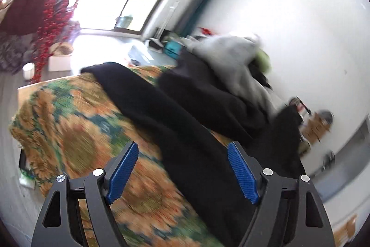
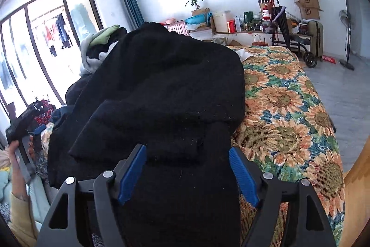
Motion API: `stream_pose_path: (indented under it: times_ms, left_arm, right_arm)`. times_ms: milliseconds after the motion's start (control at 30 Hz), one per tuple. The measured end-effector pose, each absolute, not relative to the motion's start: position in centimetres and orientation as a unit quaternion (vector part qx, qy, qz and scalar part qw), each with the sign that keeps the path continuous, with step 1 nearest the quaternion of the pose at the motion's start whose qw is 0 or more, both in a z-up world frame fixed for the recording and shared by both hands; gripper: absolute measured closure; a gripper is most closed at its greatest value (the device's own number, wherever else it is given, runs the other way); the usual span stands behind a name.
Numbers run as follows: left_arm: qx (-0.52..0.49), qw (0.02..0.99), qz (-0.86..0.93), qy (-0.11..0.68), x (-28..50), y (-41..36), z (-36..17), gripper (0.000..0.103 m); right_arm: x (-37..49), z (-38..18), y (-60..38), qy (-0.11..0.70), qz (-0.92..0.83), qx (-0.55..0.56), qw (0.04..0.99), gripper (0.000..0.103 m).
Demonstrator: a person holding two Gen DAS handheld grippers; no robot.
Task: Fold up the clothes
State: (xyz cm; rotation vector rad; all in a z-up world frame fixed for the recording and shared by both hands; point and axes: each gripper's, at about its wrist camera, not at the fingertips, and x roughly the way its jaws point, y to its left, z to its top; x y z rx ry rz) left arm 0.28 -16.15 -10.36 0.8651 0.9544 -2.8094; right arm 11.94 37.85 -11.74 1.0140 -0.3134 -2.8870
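Note:
A black knitted garment [image 2: 166,85] lies in thick folds on the sunflower bedspread [image 2: 289,108], one folded flap nearest me. My right gripper [image 2: 187,151] hovers open just over its near edge, its blue pads apart and gripping nothing. In the blurred, tilted left wrist view the black garment [image 1: 175,113] runs diagonally across the bedspread [image 1: 76,131]. My left gripper [image 1: 182,147] is open above it with nothing between its fingers. At the left edge of the right wrist view, a hand [image 2: 13,147] holds the other gripper's handle.
A heap of grey and green clothes [image 2: 92,55] sits behind the black garment, and the grey heap [image 1: 231,57] also shows in the left wrist view. A cluttered shelf [image 2: 242,22], a suitcase [image 2: 315,36] and a standing fan [image 2: 346,39] line the far wall. Bare bedspread stretches right.

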Motion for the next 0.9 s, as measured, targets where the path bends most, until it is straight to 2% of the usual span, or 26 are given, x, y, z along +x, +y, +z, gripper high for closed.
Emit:
stream_pose_path:
  times_ms: [167,267,300,333,367,433,467,533,667,733,900]
  left_arm:
    - [0.296,0.063,-0.897,0.322,-3.9,-20.0,-10.2,0.024]
    - [0.312,0.086,-0.873,0.363,-5.8,-23.6,-10.6,0.025]
    - [0.322,0.094,-0.864,0.377,-6.4,-24.8,-10.9,0.028]
    - [0.334,0.099,-0.856,0.383,-6.9,-25.7,-11.2,0.039]
    - [0.340,0.099,-0.856,0.377,-7.1,-26.0,-11.2,0.042]
    - [0.363,0.088,-0.864,0.339,-7.6,-25.6,-11.0,0.061]
    - [0.380,0.083,-0.863,0.321,-7.6,-25.0,-11.2,0.064]
    - [0.396,0.075,-0.868,0.288,-7.3,-23.2,-11.4,0.065]
    - [0.438,0.026,-0.836,0.329,-7.0,-21.3,-12.2,0.065]
    - [0.450,0.029,-0.831,0.326,-7.3,-20.6,-12.2,0.065]
    - [0.429,0.039,-0.819,0.379,-8.1,-21.1,-12.5,0.065]
  right_arm:
    - [11.9,-12.3,37.7,-0.084,-0.940,0.329,0.036,0.023]
    - [12.0,-12.7,38.6,-0.101,-0.940,0.323,0.041,0.022]
    - [12.0,-13.0,39.0,-0.106,-0.940,0.322,0.040,0.022]
    - [12.0,-13.3,39.3,-0.111,-0.939,0.324,0.035,0.022]
    - [12.0,-13.4,39.5,-0.118,-0.938,0.324,0.034,0.022]
    - [12.1,-13.2,39.7,-0.129,-0.940,0.314,0.041,0.020]
    - [12.1,-13.2,39.6,-0.130,-0.940,0.312,0.042,0.020]
    - [12.0,-13.3,39.5,-0.126,-0.940,0.315,0.039,0.020]
    - [11.8,-13.3,38.8,-0.108,-0.941,0.317,0.042,0.020]
    - [11.9,-13.3,38.7,-0.104,-0.942,0.316,0.046,0.020]
    - [11.9,-13.3,39.0,-0.116,-0.941,0.314,0.046,0.020]
